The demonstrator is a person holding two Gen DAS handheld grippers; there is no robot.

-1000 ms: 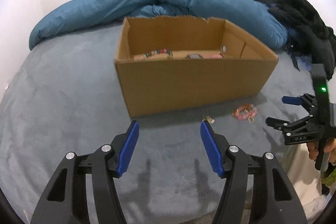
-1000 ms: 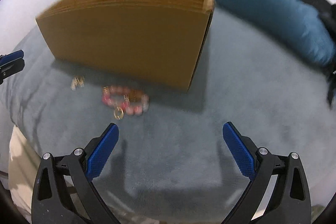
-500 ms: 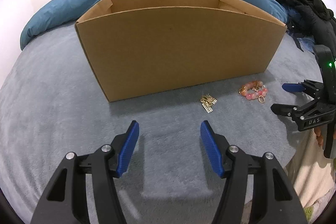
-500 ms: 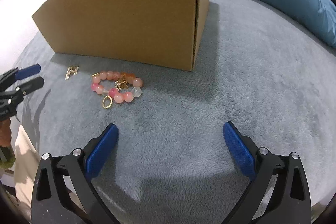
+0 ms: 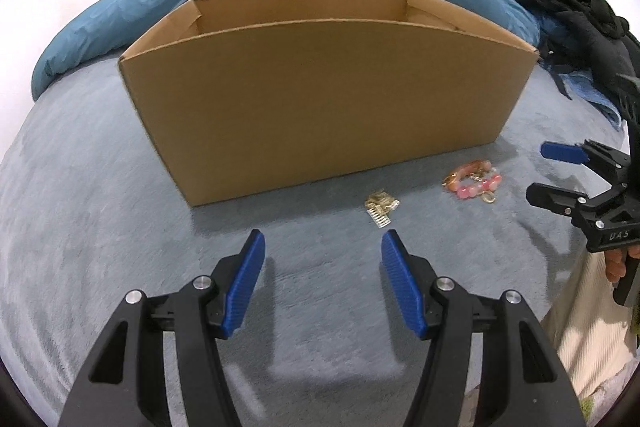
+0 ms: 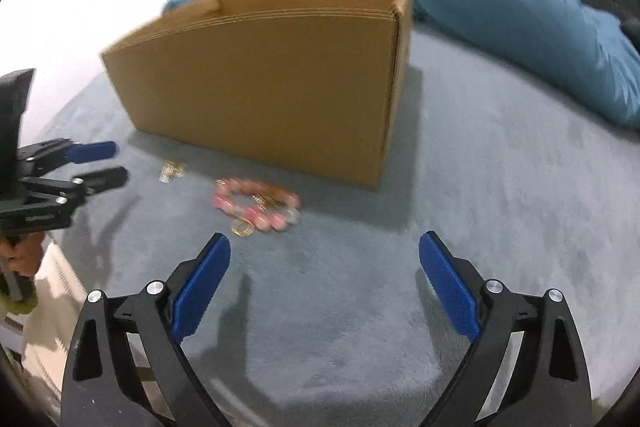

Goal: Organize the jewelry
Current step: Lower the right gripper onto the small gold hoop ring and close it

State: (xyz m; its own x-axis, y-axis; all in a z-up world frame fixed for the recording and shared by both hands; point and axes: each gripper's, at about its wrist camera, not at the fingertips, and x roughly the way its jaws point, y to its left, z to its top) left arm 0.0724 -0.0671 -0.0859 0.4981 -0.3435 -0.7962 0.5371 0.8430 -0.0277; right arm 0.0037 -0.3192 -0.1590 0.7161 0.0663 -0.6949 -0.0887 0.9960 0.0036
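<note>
Here, pink bracelet [image 6: 256,205] lies just beside box [image 6: 280,99] edge.

Right gripper [image 6: 324,267] hangs over the grey blanket [image 6: 480,207], jaws wide and just closing a touch, nothing between them. Pink bead bracelet [image 6: 256,205] lies just ahead, beside the cardboard box [image 6: 272,95]. Left gripper [image 6: 102,163] hovers near a gold trinket [image 6: 171,171].
</note>
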